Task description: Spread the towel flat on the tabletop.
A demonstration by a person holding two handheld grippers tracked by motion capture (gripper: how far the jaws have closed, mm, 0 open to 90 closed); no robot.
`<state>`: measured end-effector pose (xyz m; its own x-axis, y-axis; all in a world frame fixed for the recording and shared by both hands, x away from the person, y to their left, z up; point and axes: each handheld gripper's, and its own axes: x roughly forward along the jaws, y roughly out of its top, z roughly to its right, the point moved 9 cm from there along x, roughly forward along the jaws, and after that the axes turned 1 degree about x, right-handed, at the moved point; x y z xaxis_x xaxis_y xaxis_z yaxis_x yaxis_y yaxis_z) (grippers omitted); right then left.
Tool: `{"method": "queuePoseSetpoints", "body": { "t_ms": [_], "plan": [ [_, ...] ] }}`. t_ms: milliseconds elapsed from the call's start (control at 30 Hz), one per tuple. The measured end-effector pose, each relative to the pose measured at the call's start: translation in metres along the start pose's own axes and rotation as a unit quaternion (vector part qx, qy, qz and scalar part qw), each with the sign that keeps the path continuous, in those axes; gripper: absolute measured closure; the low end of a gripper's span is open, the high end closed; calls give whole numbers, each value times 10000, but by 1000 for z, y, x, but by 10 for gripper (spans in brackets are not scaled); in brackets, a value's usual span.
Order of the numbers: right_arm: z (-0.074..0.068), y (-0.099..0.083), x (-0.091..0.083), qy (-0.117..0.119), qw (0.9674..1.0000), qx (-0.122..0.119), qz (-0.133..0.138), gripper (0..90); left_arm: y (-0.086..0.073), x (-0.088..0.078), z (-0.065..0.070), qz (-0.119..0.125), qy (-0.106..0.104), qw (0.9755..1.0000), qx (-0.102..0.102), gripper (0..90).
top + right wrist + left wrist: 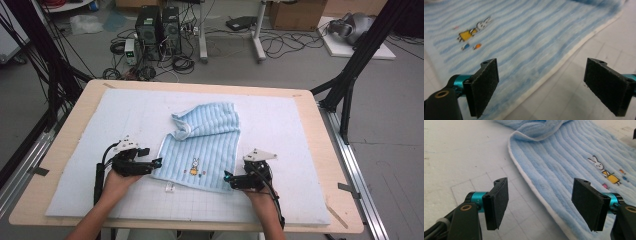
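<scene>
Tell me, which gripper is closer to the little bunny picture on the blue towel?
Right, but only slightly. The right gripper sits at the towel's near right corner, just right of the bunny. The left gripper is at the towel's left edge, a bit farther. Both are open.

Even, diffuse overhead light; bench [70,150] bright, shadows soft and short. High view slightly soft, mild bowing at edges. Left gripper view sharp on towel [564,162]. Right gripper view: towel motion-blurred, pads [485,85] crisp. No glare.
</scene>
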<state>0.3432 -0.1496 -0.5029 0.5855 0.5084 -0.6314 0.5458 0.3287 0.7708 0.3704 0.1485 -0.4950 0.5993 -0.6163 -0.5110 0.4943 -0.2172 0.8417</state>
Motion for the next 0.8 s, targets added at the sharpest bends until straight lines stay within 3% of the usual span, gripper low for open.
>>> {"method": "queuePoseSetpoints", "body": {
  "t_ms": [67, 333, 433, 500, 633, 700, 800],
  "plan": [
    [-4, -4, 1, -48, 9999, -133, -99, 252, -1, -3, 2, 66, 8, 10000, -12, 311],
    [-13, -4, 6, 70, 9991, -328, -241, 500, -4, -9, 11, 70, 77, 9999, 17, 353],
    [-13, -3, 5, 151, 9985, -398, -353, 667, -7, -10, 16, 46, 106, 9999, 5, 365],
    [-11, -4, 3, 213, 9982, -373, -409, 830, -8, -12, 19, 60, 130, 9999, 35, 377],
    [0, -8, -6, -33, 9981, -373, -491, 846, -5, -14, 24, 100, 35, 9999, 99, 377],
    [11, -10, -11, -302, 9978, -325, -498, 847, -5, -14, 26, 119, -22, 9999, 109, 378],
    [23, -13, -18, -377, 9983, -118, -425, 831, -10, -14, 27, -2, -65, 9998, 211, 389]
  ]
}}
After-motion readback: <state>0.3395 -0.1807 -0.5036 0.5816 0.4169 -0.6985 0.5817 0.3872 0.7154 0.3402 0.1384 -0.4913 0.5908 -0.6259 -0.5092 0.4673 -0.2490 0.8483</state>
